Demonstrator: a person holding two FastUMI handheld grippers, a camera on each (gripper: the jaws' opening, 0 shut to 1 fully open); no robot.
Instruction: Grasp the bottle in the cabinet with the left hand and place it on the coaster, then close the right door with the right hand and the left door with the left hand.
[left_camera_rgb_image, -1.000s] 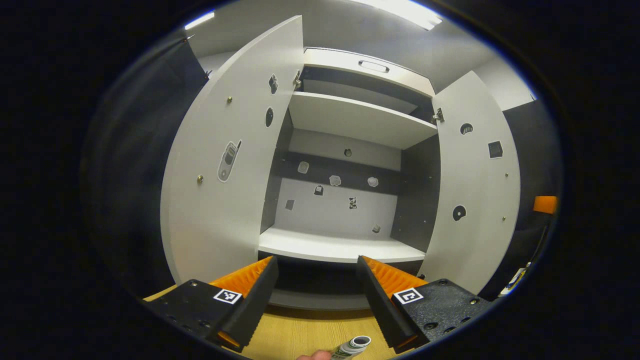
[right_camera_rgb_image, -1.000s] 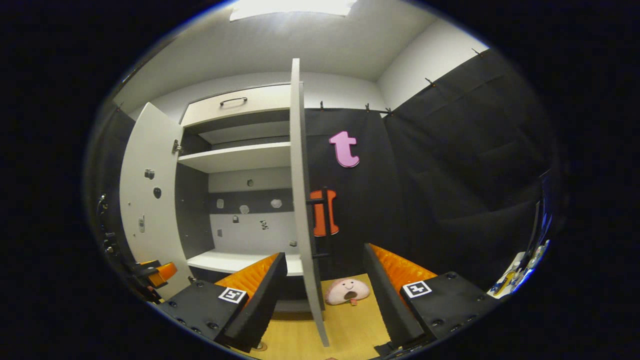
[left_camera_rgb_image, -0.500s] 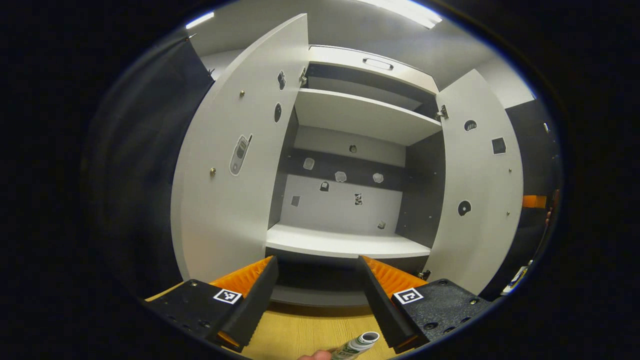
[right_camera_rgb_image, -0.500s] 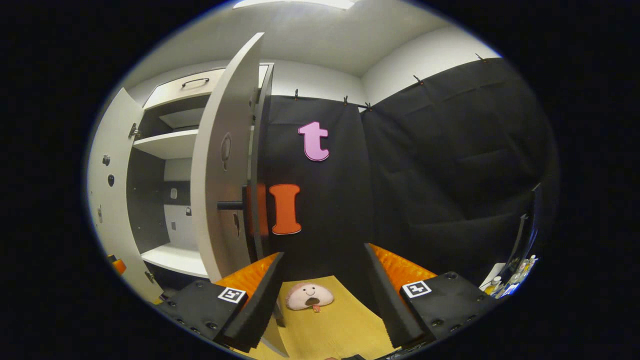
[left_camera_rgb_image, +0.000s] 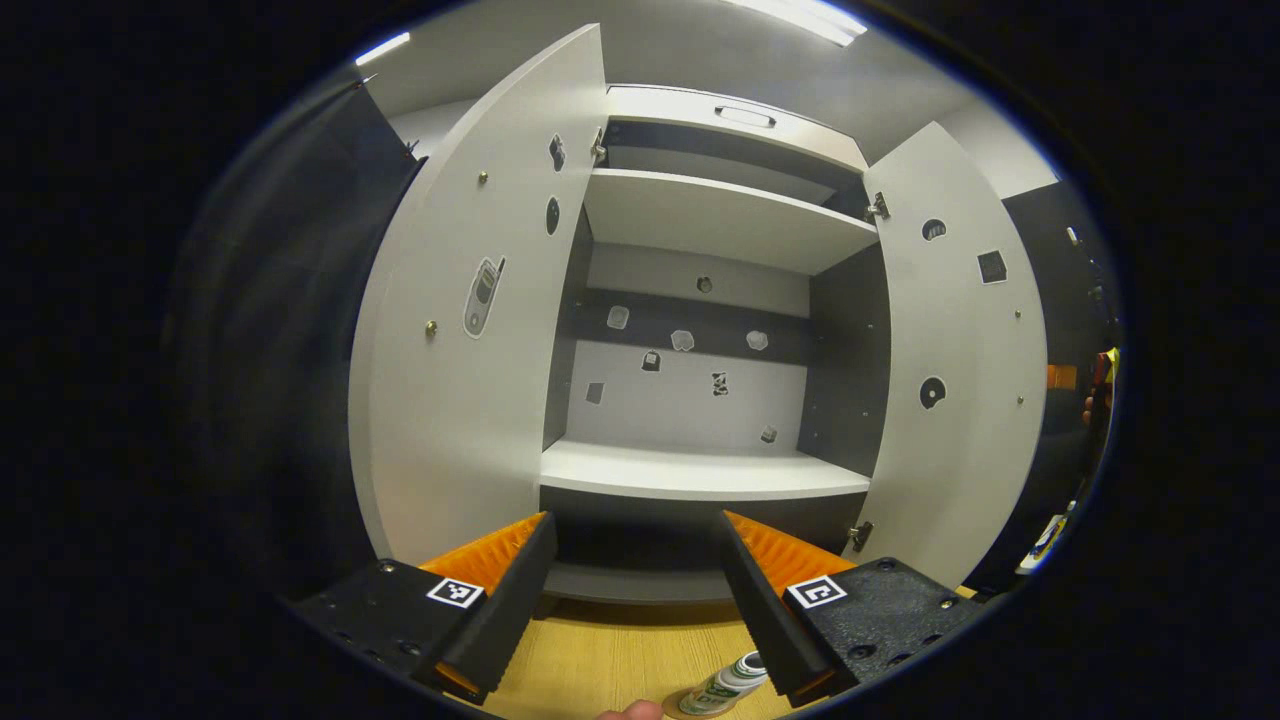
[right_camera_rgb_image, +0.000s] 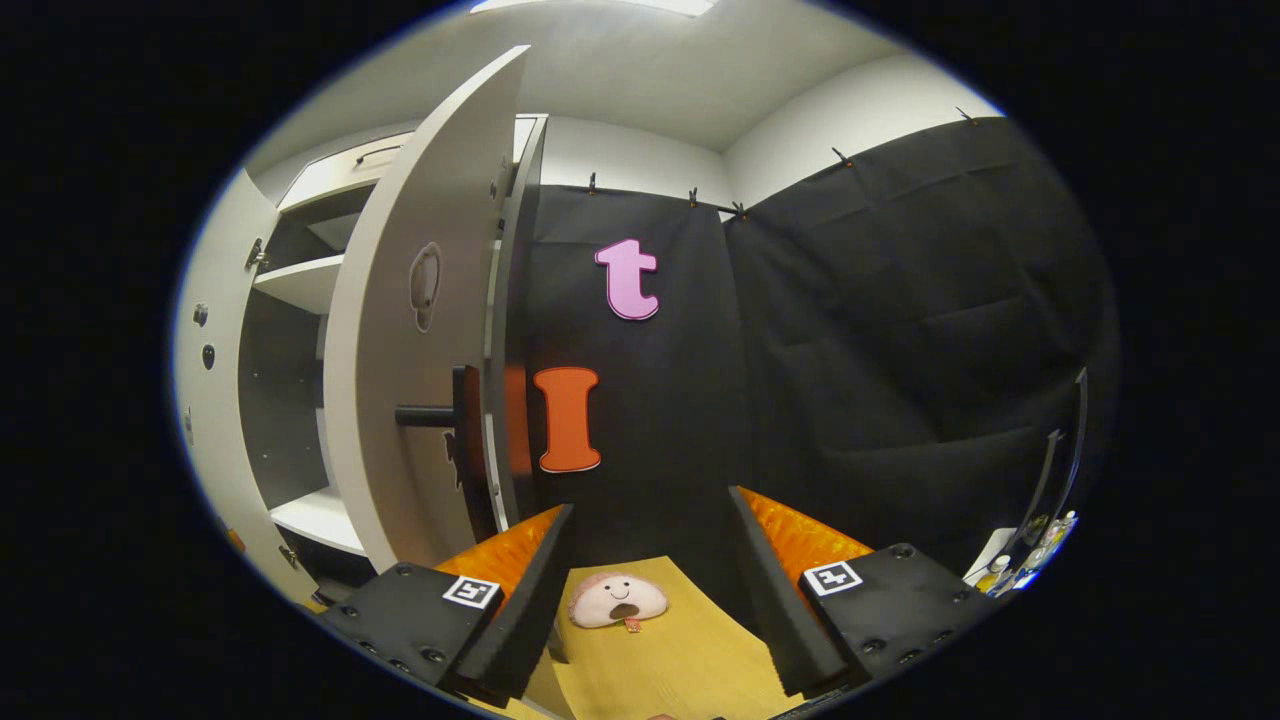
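While your left gripper (left_camera_rgb_image: 632, 590) faces the cabinet (left_camera_rgb_image: 700, 330), its jaws stand wide apart with nothing between them. In the left gripper view both doors are swung open: the left door (left_camera_rgb_image: 470, 330) and the right door (left_camera_rgb_image: 955, 370) flank bare shelves, and the lower shelf (left_camera_rgb_image: 700, 472) carries nothing. Small stickers dot the back panel and the insides of the doors.

The bottle (left_camera_rgb_image: 725, 687) sits at the very bottom of the left gripper view, on the wooden table (left_camera_rgb_image: 600, 665), just beside the left gripper's right finger and below it. A round tan edge under the bottle looks like the coaster (left_camera_rgb_image: 682, 706), but only a sliver shows, so you can't be sure the bottle stands fully on it. A fingertip (left_camera_rgb_image: 628, 711) pokes in at the bottom edge, near the bottle.

Your right gripper (right_camera_rgb_image: 650, 590) is also spread wide and holds nothing. In the right gripper view you see the right door from its outer side (right_camera_rgb_image: 410, 330), with a dark bar handle (right_camera_rgb_image: 430, 413) sticking out; the door sits to the left of the gripper, not between the fingers. Whether the left finger touches the door's lower edge can't be told. A pink plush face toy (right_camera_rgb_image: 617, 600) lies on the table between the fingers, farther off, clear of both.
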